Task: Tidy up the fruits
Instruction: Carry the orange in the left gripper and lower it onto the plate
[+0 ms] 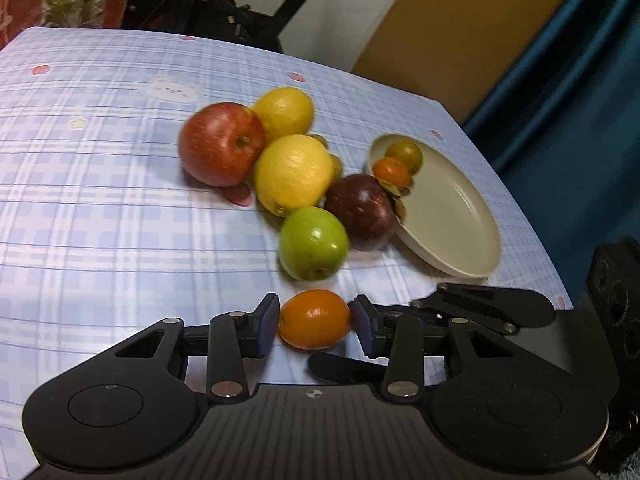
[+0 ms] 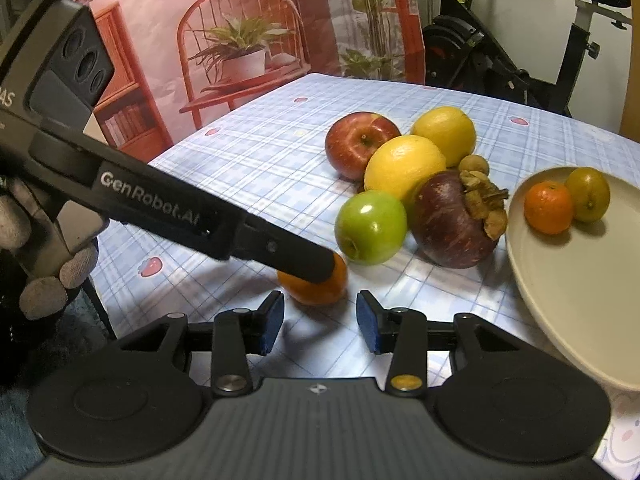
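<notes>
L gripper (image 1: 314,320) nearest cam, pads clamped on the kumquat (image 1: 315,319), low over the cloth (image 1: 100,200). Left of the kumquat: bare cloth out to the table edge, lots of room. Just beyond it: green apple (image 1: 313,243), rest of the fruit pile behind. Right of it: plate (image 1: 452,216) w/ two small fruits, near the table's right edge. R gripper (image 2: 320,322): jaws apart, nothing between, kumquat just ahead of its tips.

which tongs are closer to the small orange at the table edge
Left. The left tongs have their pads against both sides of the small orange; the right tongs hang just short of it, with nothing between them.
</notes>
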A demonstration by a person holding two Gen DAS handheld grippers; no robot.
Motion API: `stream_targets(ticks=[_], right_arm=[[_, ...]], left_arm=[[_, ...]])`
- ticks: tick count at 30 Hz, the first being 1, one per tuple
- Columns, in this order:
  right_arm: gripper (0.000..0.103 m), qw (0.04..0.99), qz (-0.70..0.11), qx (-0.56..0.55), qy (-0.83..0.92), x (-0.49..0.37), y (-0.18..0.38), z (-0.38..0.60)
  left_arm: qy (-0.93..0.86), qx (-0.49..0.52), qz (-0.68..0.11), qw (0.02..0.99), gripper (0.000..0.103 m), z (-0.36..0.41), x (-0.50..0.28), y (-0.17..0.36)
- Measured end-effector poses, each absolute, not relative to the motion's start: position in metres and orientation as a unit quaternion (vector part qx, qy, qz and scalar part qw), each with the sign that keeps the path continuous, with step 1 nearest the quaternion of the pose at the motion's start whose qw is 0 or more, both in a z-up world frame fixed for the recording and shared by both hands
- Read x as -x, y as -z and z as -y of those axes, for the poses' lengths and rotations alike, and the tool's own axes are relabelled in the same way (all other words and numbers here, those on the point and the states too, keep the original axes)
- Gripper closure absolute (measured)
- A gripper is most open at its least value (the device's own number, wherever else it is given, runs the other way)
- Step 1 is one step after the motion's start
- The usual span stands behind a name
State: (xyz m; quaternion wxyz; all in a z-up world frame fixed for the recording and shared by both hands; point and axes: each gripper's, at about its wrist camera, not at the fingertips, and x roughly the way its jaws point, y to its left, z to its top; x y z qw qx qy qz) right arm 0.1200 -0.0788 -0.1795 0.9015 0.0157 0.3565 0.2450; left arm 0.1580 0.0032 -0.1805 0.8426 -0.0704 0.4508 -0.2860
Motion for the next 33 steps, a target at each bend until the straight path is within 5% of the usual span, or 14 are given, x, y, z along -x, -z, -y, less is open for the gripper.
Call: stream_targets(ticks=[33], right_arm=[[0.060, 0.916, -0.328, -0.008, -0.231, -0.114, 0.168, 0.093]], left_arm=[[0.296, 0.054, -0.446, 0.843, 0.059, 0.018, -0.150, 0.170]])
